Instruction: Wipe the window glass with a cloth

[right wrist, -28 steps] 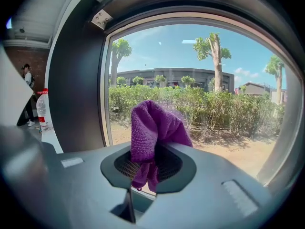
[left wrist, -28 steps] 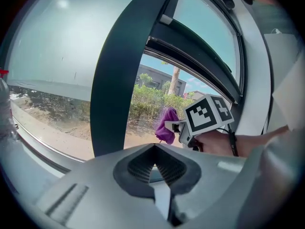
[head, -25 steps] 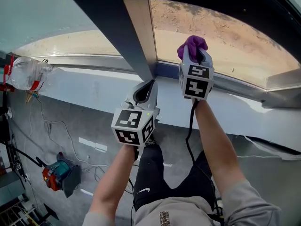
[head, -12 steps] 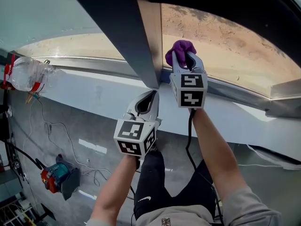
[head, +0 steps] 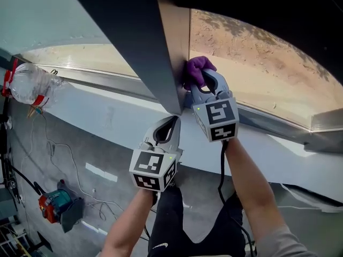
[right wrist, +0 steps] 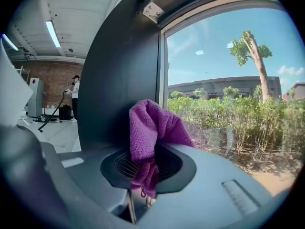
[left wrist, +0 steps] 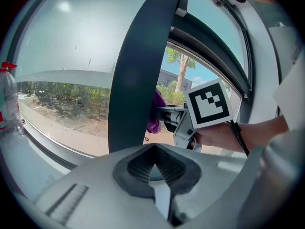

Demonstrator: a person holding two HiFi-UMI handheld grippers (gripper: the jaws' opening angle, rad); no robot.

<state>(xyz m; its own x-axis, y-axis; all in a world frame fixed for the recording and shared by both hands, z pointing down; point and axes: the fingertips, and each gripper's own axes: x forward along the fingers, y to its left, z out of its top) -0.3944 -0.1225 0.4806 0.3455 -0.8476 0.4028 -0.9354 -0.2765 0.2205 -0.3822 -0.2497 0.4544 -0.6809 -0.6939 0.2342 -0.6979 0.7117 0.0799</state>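
Observation:
A purple cloth [head: 197, 69] is bunched in my right gripper [head: 204, 83], which is shut on it. The cloth presses on the window glass [head: 257, 52] at its lower left corner, right beside the dark mullion [head: 139, 42]. In the right gripper view the cloth [right wrist: 150, 128] stands up out of the jaws with the glass [right wrist: 228, 80] just behind it. My left gripper [head: 165, 126] hangs lower, in front of the white sill [head: 96, 106], shut and holding nothing. The left gripper view shows its closed jaws [left wrist: 153, 168] and, beyond them, the cloth [left wrist: 156, 113] at the mullion.
A clear plastic bottle [head: 27, 84] with a red cap lies on the sill at far left. A red and teal tool [head: 53, 205] and loose cables [head: 69, 149] lie on the floor below. The metal window frame [head: 278, 125] runs along the bottom of the glass.
My right gripper has carried the cloth left and down across the glass until it reached the mullion. The left gripper has stayed almost where it was.

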